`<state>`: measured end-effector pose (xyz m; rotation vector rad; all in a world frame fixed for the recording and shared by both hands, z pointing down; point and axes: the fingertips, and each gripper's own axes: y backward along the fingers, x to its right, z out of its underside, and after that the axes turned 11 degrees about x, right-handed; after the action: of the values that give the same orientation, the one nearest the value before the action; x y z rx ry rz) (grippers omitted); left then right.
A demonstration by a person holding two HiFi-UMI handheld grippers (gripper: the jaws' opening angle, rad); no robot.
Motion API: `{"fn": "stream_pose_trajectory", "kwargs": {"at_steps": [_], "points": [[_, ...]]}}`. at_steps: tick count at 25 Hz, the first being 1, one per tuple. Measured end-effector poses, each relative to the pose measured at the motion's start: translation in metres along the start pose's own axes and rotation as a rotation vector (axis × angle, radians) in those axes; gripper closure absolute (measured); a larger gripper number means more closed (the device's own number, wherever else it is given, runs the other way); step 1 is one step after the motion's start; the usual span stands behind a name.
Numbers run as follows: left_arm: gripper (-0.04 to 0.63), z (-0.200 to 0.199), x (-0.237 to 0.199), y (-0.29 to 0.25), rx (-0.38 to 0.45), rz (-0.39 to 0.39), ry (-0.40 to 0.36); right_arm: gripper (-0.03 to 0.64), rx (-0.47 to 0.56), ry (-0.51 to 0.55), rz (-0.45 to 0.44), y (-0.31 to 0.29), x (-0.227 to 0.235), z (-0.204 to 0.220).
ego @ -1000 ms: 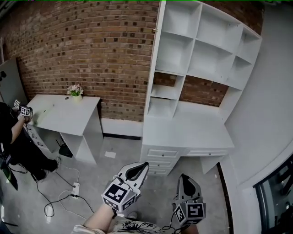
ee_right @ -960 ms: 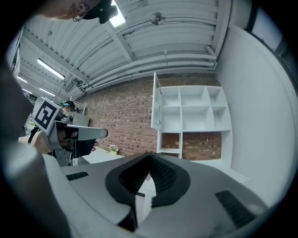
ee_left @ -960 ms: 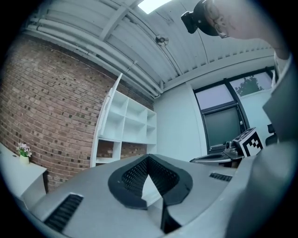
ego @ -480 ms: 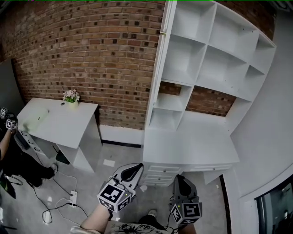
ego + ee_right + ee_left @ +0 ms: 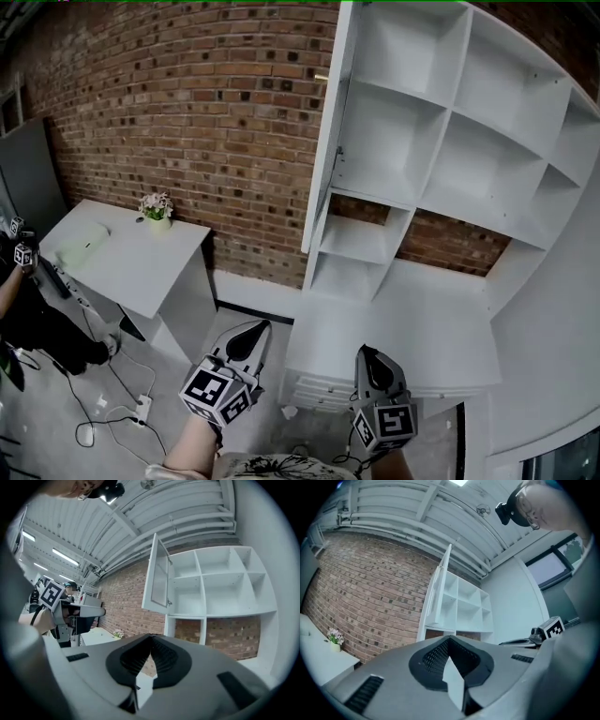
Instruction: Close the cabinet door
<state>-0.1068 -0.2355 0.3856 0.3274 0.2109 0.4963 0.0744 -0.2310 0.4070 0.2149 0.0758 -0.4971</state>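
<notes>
The white shelf cabinet (image 5: pixel 441 141) stands against the brick wall. Its top-left door (image 5: pixel 328 141) is swung open and shows edge-on in the head view. The right gripper view shows the door (image 5: pixel 158 576) as a framed pane standing out from the top-left compartment. In the left gripper view the door (image 5: pixel 440 585) is a thin white edge. My left gripper (image 5: pixel 246 339) and right gripper (image 5: pixel 373 361) hover low in front of the cabinet's desk, well short of the door. Both are shut with nothing in them, left gripper (image 5: pixel 449 639) and right gripper (image 5: pixel 151 637).
A white desk top (image 5: pixel 394 328) with drawers (image 5: pixel 314 392) juts out below the shelves. A separate white table (image 5: pixel 122 258) with a small flower pot (image 5: pixel 157 208) stands at left. A person (image 5: pixel 23 300) sits beside it. Cables and a power strip (image 5: pixel 141 408) lie on the floor.
Both grippers and the head have moved closer to the shelf cabinet, which now fills more of the view. The door stands as before.
</notes>
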Motion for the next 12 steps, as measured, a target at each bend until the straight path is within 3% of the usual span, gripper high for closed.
{"fn": "stream_pose_trajectory", "kwargs": {"at_steps": [6,10,12], "points": [[0.583,-0.025,-0.023,-0.058,0.116,-0.049,-0.029,0.611,0.021,0.008,-0.036,-0.045,0.053,-0.006],[0.583,-0.049,-0.032,-0.093,0.172,-0.007,-0.18,0.611,0.035,-0.004,-0.034,-0.071,0.068,-0.005],[0.583,-0.065,-0.037,-0.111,0.202,0.026,-0.217,0.611,0.039,-0.005,-0.027,-0.084,0.071,-0.005]]}}
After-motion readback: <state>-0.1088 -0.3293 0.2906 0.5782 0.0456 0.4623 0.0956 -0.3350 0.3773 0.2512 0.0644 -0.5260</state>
